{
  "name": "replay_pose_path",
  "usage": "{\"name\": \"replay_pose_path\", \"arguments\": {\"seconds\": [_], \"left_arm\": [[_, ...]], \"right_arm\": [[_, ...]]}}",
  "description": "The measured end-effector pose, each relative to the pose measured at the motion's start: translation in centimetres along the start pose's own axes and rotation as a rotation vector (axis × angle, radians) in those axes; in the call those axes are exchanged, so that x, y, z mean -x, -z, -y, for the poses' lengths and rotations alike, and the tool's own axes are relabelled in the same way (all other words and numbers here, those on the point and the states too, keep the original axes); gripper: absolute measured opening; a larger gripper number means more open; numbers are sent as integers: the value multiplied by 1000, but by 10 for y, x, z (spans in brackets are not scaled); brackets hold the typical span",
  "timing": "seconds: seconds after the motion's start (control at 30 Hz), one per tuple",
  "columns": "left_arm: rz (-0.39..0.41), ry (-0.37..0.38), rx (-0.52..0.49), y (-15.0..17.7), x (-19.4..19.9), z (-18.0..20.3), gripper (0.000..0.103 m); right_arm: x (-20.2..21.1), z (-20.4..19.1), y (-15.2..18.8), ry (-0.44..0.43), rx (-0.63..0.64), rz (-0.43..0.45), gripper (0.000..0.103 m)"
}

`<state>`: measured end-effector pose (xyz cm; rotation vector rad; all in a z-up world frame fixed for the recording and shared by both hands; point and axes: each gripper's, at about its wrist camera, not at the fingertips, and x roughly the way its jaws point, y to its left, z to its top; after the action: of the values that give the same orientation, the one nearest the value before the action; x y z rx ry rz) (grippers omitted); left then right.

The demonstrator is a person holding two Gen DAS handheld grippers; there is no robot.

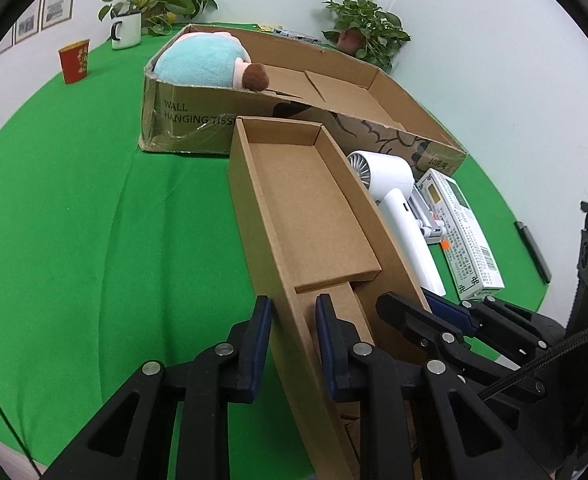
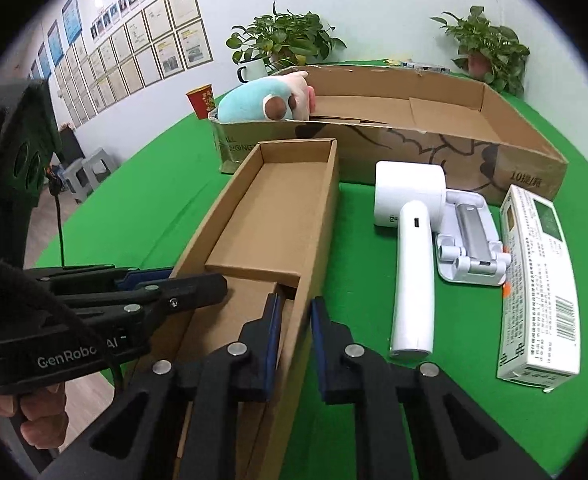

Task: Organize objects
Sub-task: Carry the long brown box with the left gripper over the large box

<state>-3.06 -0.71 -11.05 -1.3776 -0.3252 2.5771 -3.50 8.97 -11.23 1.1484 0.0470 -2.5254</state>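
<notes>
The 2 grippers pinch opposite walls of the narrow box, left gripper at 6 o'clock, right gripper likewise; thin cardboard may buckle, perhaps slip.

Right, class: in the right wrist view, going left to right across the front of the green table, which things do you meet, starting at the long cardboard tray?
Long cardboard tray → white handheld fan → white folding stand → white printed carton.
</notes>
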Motion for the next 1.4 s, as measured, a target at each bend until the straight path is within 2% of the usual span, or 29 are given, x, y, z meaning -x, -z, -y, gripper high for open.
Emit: {"name": "replay_pose_path", "arguments": {"seconds": [0.1, 0.27, 0.8, 0.97, 1.17, 1.4], "left_arm": [[12, -13, -10, -2, 4, 4, 17], [56, -19, -26, -11, 17, 13, 15], [221, -18, -78, -70, 53, 51, 14], [274, -38, -119, -100, 64, 67, 14], [300, -46, -138, -139, 70, 79, 14], [314, -41, -149, -203, 70, 82, 14]], "right_arm": [[4, -2, -1, 20, 14, 25, 14], [25, -6, -6, 54, 48, 130, 14], [44, 20, -50, 76, 19, 264, 13], [45, 31, -70, 74, 7, 295, 13], [46, 42, -102, 82, -3, 321, 12], [41, 55, -152, 88, 3, 331, 12]]}}
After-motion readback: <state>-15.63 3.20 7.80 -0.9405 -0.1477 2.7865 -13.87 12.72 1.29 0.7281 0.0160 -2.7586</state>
